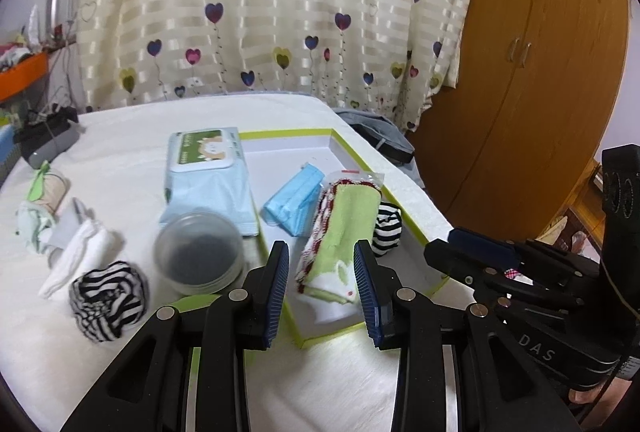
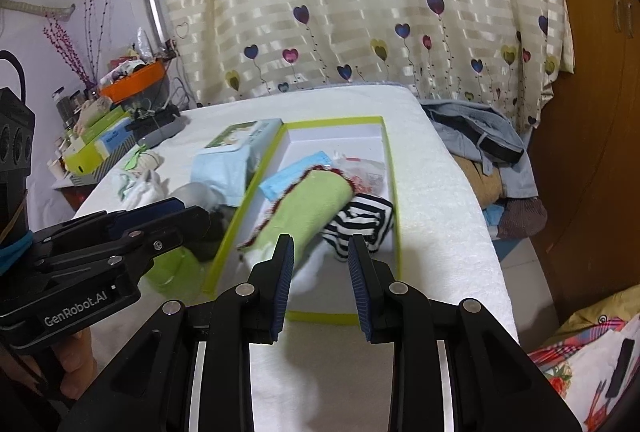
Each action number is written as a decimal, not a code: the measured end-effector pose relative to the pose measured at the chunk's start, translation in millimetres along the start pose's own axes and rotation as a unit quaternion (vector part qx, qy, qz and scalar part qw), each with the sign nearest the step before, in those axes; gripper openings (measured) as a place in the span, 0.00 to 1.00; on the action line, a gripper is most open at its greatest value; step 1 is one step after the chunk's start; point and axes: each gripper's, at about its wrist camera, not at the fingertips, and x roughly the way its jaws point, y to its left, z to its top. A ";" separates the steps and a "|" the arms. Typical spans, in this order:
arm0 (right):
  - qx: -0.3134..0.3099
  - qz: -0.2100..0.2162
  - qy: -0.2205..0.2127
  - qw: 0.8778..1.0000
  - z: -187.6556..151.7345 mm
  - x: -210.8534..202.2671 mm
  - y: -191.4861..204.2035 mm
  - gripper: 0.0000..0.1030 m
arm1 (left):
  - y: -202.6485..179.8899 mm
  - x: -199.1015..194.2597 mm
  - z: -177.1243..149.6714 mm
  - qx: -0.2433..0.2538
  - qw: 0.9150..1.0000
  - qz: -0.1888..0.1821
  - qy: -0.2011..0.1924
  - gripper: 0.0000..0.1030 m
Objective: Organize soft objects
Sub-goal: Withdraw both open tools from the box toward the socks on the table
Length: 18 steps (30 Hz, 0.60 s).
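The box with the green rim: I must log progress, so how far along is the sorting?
Done: green towel, blue mask pack and one striped sock ball lie in the box. In hand: nothing; left gripper and right gripper are open. Left: second striped ball, white cloth.

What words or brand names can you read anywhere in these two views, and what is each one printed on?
"DAS": white letters on the black body of the right gripper, seen from the left wrist view; the word runs on out of sight.
"GenRobot.AI": on the body of the left gripper, seen from the right wrist view.
Wet wipes pack: printed lid label too blurred to read.
Boxes on the side shelf: print too small to read.
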 end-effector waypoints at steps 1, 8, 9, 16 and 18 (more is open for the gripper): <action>-0.003 -0.001 -0.002 1.000 -1.3 -2.9 3.7 0.55 | 1.3 -3.4 -1.6 0.000 1.000 0.002 -0.002 0.31; -0.014 0.006 -0.010 1.000 -7.3 -13.6 22.8 0.58 | 11.3 -25.4 -12.0 -0.004 1.000 0.011 -0.017 0.31; -0.016 0.007 -0.011 1.000 -8.0 -14.7 25.8 0.58 | 13.4 -28.0 -13.3 -0.006 1.000 0.013 -0.018 0.31; -0.023 0.021 -0.016 0.999 -13.2 -20.4 41.1 0.58 | 29.3 -40.3 -20.8 -0.018 0.999 0.023 -0.025 0.31; -0.026 0.023 -0.014 0.999 -14.3 -20.6 44.9 0.58 | 34.9 -42.6 -24.0 -0.023 0.999 0.028 -0.025 0.31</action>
